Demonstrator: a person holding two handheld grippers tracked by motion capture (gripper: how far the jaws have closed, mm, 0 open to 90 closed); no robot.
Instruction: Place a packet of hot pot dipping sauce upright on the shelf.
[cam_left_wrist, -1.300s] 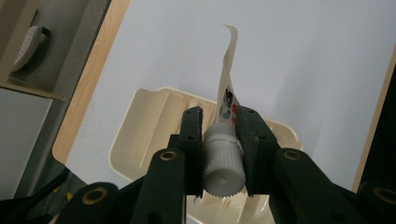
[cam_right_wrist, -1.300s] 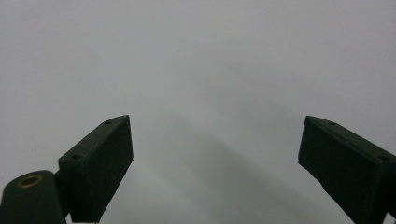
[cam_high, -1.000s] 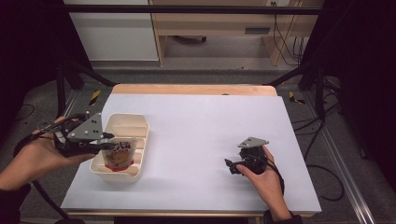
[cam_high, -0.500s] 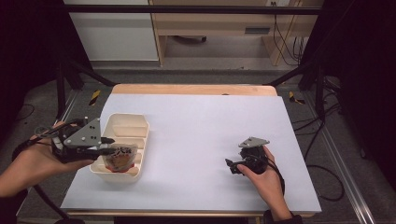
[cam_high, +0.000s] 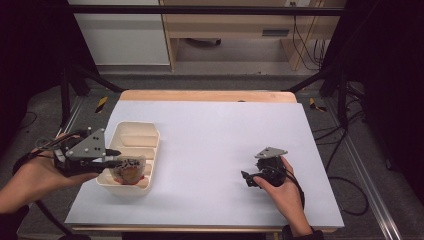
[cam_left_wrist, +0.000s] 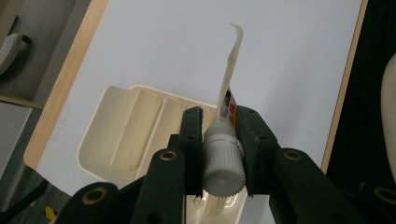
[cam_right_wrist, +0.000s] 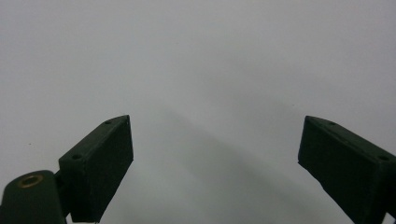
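While the left tool (cam_left_wrist: 219, 140) clamps the white ribbed cap of a spouted pouch (cam_left_wrist: 229, 100), that pouch hangs over the near end of the cream compartment tray (cam_high: 135, 137) at lower left, possibly just touching it. Right tool (cam_high: 251, 180) rests on the white worktop (cam_high: 210, 135), jaws wide apart, empty.

Two black hand-held tools
Left tool (cam_high: 112, 159) and right tool (cam_high: 248, 179): grey three-cornered top plates, brass-ringed holes behind black jaws, trailing black cables.
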